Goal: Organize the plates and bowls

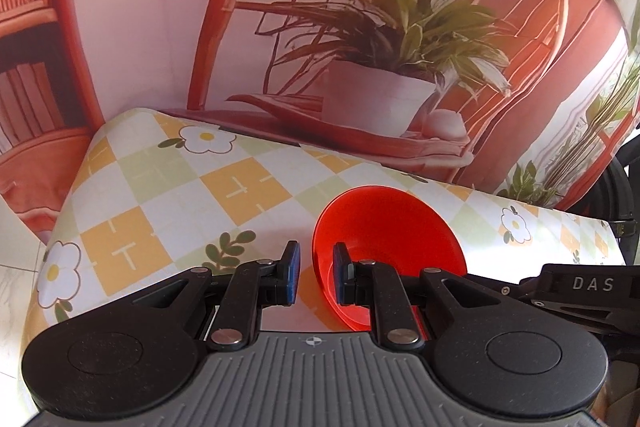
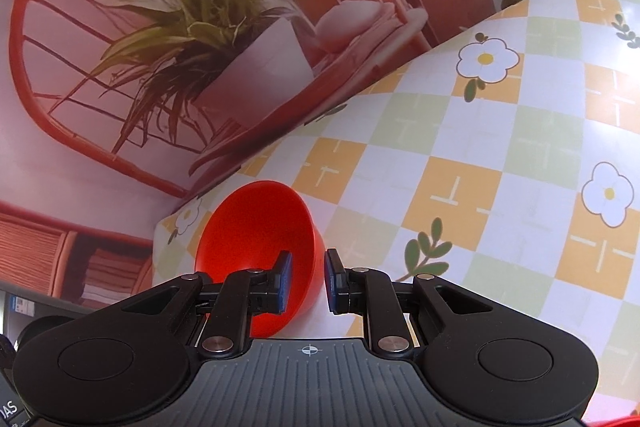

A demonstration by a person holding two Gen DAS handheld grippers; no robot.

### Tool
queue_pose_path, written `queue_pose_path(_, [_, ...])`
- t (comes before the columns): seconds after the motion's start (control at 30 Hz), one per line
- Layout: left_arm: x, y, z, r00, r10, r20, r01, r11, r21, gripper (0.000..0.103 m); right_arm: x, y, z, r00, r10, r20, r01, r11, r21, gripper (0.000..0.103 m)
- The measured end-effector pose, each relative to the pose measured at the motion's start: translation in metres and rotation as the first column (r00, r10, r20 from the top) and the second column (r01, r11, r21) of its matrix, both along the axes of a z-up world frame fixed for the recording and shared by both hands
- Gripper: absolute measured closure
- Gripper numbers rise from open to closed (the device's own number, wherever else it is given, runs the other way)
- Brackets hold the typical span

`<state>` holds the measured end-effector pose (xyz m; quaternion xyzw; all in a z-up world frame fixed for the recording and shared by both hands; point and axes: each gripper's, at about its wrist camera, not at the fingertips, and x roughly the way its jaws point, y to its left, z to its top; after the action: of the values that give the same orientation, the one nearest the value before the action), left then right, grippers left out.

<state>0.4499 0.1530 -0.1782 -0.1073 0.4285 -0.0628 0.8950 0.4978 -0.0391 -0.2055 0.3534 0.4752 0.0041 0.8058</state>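
On desk (image 1: 168, 187): orange bowl (image 1: 384, 239) only, rim straddled by left tool (image 1: 314, 277) and right tool (image 2: 306, 281), both parted, not clamped (no plates visible). Organizing apparently unfinished; extent unclear.

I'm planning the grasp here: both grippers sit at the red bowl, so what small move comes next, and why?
Probably close the right gripper on the red bowl. Its rim wall already sits between the open fingers, one inside and one outside. The left gripper straddles the opposite rim, also open.
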Motion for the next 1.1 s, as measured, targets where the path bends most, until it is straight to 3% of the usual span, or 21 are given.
queue_pose_path(0.23, [0.002,0.001,-0.005,1.0,0.011,-0.011,-0.012,1.0,-0.029,0.085,0.002,0.0,-0.006,1.0,0.009,0.0,-0.009,1.0,0.026,0.086])
queue_pose_path(0.3, [-0.001,0.001,-0.005,1.0,0.006,-0.007,-0.006,0.999,-0.033,0.085,0.001,-0.001,-0.007,1.0,0.013,0.002,-0.013,0.999,0.041,0.092])
queue_pose_path(0.47, [-0.011,-0.006,0.002,1.0,-0.016,0.026,0.015,1.0,0.018,0.086,-0.004,0.0,-0.004,1.0,0.018,0.024,-0.019,0.999,0.046,0.094])
queue_pose_path(0.63, [-0.02,-0.007,0.011,0.999,-0.023,0.034,0.022,1.0,0.022,0.086,-0.017,-0.002,-0.001,1.0,0.016,0.018,-0.017,0.998,0.059,0.094])
queue_pose_path(1.1, [-0.08,0.003,0.055,0.996,-0.026,0.082,0.022,0.998,0.058,0.086,-0.068,0.007,0.044,0.991,0.086,0.098,-0.094,0.993,0.078,0.094])
